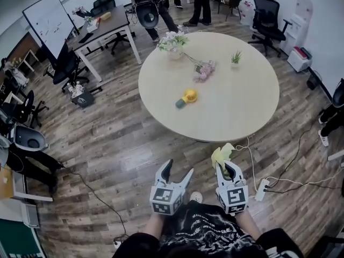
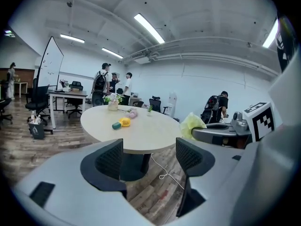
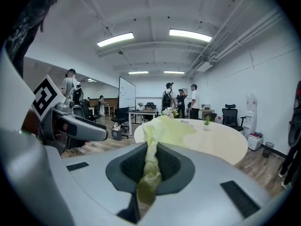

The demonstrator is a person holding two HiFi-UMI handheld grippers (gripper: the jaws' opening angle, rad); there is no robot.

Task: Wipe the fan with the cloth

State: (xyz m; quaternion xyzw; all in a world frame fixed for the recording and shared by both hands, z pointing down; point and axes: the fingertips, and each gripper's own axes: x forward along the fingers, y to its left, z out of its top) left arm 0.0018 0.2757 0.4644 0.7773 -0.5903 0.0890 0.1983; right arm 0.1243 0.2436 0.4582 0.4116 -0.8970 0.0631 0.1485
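A small yellow hand fan (image 1: 186, 97) with a green handle lies on the round beige table (image 1: 242, 112), also visible as the fan (image 2: 121, 123) in the left gripper view. My right gripper (image 1: 228, 169) is shut on a pale yellow-green cloth (image 1: 222, 155), whose folds stick up between the pads (image 3: 151, 160). My left gripper (image 1: 177, 173) stands open with nothing between its fingers (image 2: 109, 160). Both grippers hover over the wooden floor, short of the table's near edge, pointing toward it.
On the table stand a flower vase (image 1: 173, 43), a pink bouquet (image 1: 205, 70) and a small potted plant (image 1: 236, 58). A white cable and power strip (image 1: 262, 190) lie on the floor at right. Office chairs (image 1: 267, 18), desks, a whiteboard (image 1: 49, 23) and people stand beyond.
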